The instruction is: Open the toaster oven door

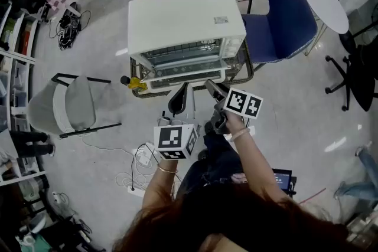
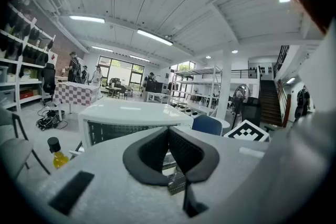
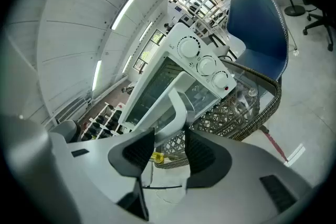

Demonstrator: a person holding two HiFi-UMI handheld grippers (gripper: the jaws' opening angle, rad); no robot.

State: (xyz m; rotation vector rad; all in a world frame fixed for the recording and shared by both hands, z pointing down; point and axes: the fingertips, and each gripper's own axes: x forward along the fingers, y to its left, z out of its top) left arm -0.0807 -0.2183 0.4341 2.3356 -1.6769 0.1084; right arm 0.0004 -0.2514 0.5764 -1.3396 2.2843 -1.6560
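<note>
The toaster oven [image 1: 186,20] sits at twelve o'clock from the person, on a low wicker worktop [image 3: 247,107], with its front turned toward them. Its glass door [image 1: 183,56] looks closed. The white bar handle [image 3: 176,97] runs along the door's near edge, and three knobs [image 3: 207,65] stand in a row at the door's three o'clock side.

The door is probably stiff metal and glass on a hinge along its far edge, so it should swing down and toward the person in an arc, not pull straight out. The oven looks light enough to slide on the glass if tugged hard. The handle is the place to take hold, near its middle. It is smooth and rounded, so a shallow pinch could slip.

The right claw [image 3: 169,134] is spread with the handle between its pads; I cannot see them clamping it. In the head view it meets the handle near the four o'clock corner of the oven, with the right forearm [image 1: 251,153] stretched forward.

The left claw [image 2: 168,131] has its tips pressed together on nothing. It hangs just short of the handle at six o'clock of the oven.

A yellow bottle [image 1: 134,82] stands at the oven's eight o'clock, and a blue chair [image 1: 274,32] at three.
</note>
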